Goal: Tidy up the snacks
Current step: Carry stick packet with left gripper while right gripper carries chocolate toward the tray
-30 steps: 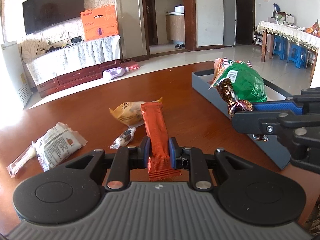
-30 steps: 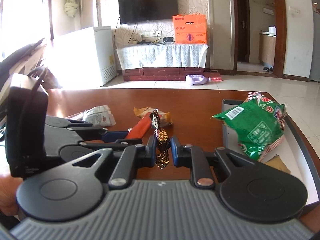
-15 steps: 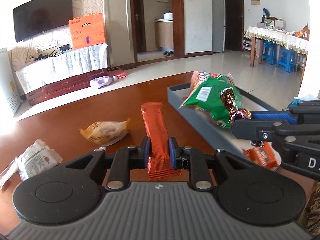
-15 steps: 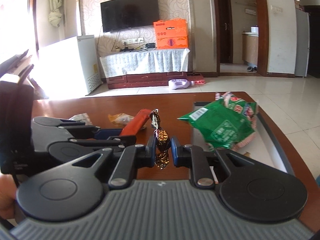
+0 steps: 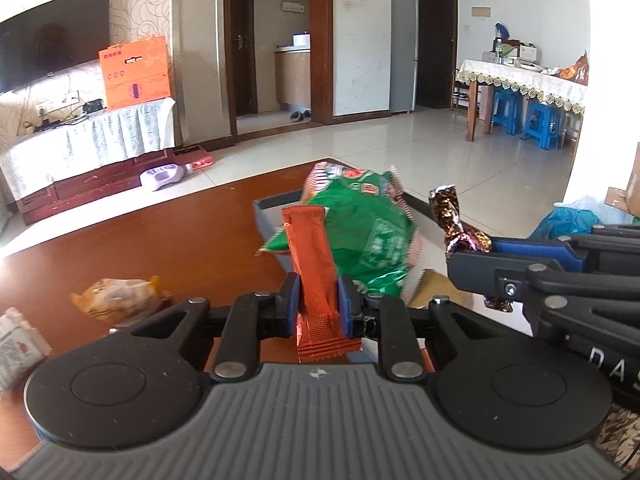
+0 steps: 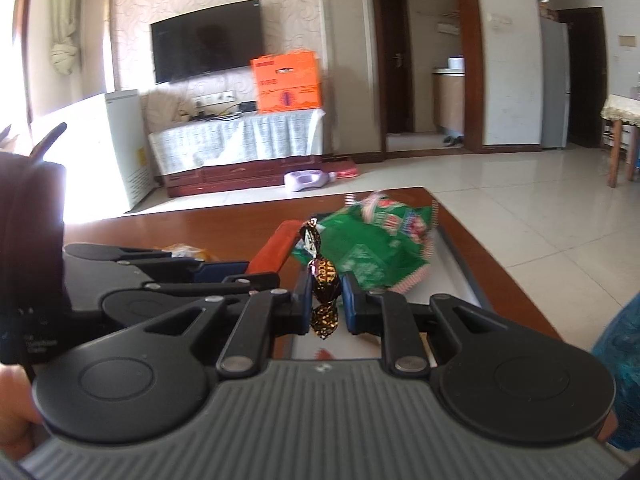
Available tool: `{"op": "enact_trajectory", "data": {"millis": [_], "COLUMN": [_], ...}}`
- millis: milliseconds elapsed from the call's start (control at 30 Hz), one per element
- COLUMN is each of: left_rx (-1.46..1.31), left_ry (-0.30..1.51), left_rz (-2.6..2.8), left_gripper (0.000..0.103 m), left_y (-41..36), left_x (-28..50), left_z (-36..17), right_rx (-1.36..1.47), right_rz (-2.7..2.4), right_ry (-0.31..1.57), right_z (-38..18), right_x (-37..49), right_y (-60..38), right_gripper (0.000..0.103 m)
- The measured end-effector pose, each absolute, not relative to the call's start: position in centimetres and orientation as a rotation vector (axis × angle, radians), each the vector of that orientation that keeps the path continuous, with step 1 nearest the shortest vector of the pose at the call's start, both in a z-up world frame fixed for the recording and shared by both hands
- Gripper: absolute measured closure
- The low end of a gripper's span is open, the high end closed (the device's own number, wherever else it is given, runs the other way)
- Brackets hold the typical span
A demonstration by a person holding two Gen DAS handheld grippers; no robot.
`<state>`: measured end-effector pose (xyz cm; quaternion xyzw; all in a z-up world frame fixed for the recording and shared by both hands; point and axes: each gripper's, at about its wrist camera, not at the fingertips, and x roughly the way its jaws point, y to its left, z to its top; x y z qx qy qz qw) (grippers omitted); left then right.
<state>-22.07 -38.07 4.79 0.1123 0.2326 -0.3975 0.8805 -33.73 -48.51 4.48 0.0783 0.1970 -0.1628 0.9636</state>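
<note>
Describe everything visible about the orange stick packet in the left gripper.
The orange stick packet is a long, narrow sachet of shiny foil-like film with crimped, ridged seals at both ends. It stands nearly upright, leaning slightly left, pinched near its lower end by the left gripper, jaws shut on it. It touches nothing else, held in front of the green snack bag.

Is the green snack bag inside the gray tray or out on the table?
Inside: the green snack bag lies in the gray tray, propped up against its far end.

Sunlit tiled floor (image 5: 460, 168), wall-mounted television (image 6: 208, 50), orange box (image 6: 286, 82) on draped cabinet (image 6: 240, 140).
</note>
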Motion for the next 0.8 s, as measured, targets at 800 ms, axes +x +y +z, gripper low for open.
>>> {"op": "enact_trajectory", "data": {"millis": [800], "left_rx": [0.268], "left_ry": [0.494], "left_rz": [-0.970], "left_gripper": [0.079], "left_y": [-46.7], "left_x": [-21.0], "left_z": [2.0], "right_rx": [0.242], "right_rz": [-0.487], "right_ry": [0.425], "right_z": [2.6], "right_x": [-34.5], "right_y": [-53.6], "right_gripper": [0.085]}}
